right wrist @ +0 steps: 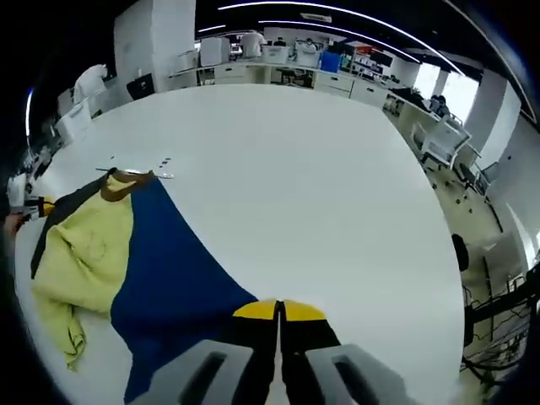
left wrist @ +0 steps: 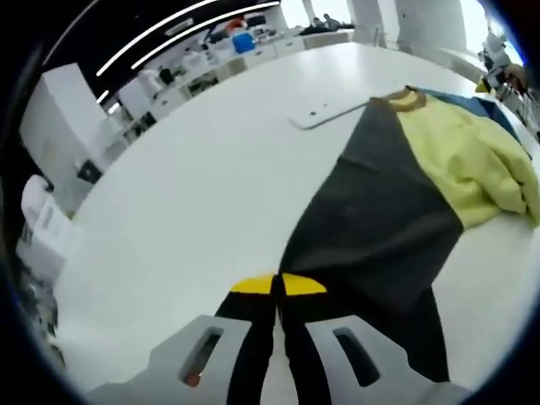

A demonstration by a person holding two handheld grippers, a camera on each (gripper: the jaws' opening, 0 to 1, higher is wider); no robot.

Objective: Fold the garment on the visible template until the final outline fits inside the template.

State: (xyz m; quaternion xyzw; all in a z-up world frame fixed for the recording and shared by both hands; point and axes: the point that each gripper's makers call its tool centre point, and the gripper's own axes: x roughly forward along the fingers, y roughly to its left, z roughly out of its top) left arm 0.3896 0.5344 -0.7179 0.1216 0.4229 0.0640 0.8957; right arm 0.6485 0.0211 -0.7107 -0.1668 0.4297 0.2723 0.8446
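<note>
Garment (left wrist: 396, 202), a colour-block top of black, yellow and blue panels, lies spread on the white bench (left wrist: 194, 186). Left gripper (left wrist: 278, 285) jaws pinch its black corner; right gripper (right wrist: 278, 310) jaws pinch its blue corner.

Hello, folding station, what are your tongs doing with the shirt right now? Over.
Left tongs shut on garment's black panel. Right tongs shut on its blue panel. Garment bunched, not folded; white template partly under it. Nothing in the way.
</note>
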